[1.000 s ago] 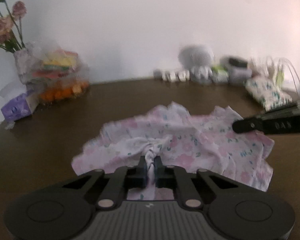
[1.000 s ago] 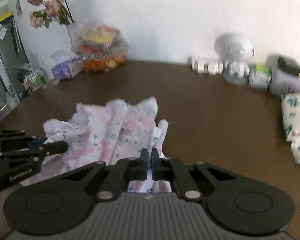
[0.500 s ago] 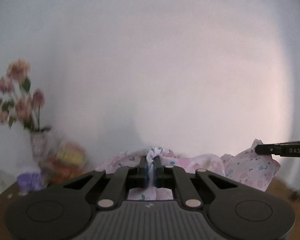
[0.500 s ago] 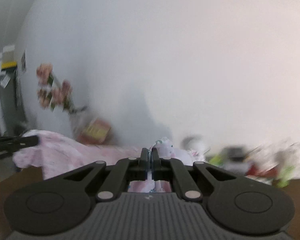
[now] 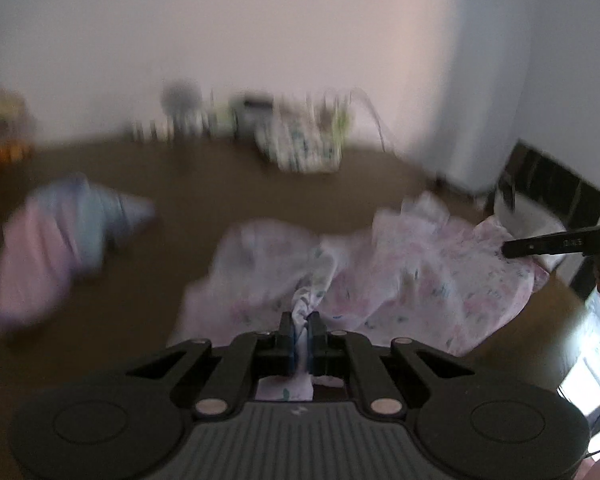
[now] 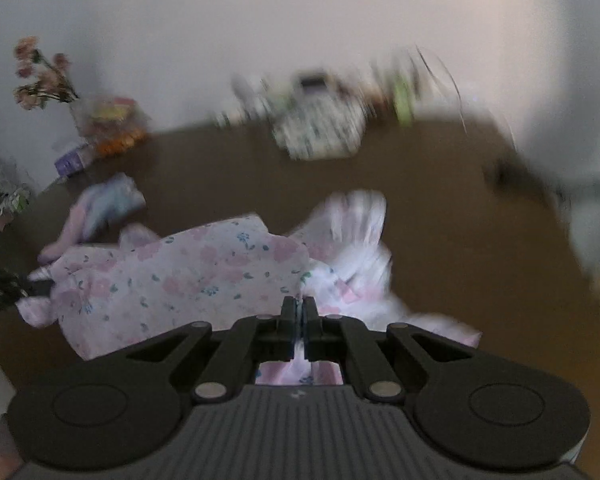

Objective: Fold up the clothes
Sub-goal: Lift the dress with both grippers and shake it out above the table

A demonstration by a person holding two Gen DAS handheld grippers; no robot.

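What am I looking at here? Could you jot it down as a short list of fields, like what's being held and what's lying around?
Setting: brown table against a pale wall
Main item: floral garment, pink and white, crumpled, stretched between both grippers
Left gripper: shut on a bunched edge of the garment
Right gripper: shut on another edge of it
Other clothing: pink and blue garment, lying apart on the table
Back of table: flowers, patterned package, small blurred items
Sharpness: blurred, details unclear
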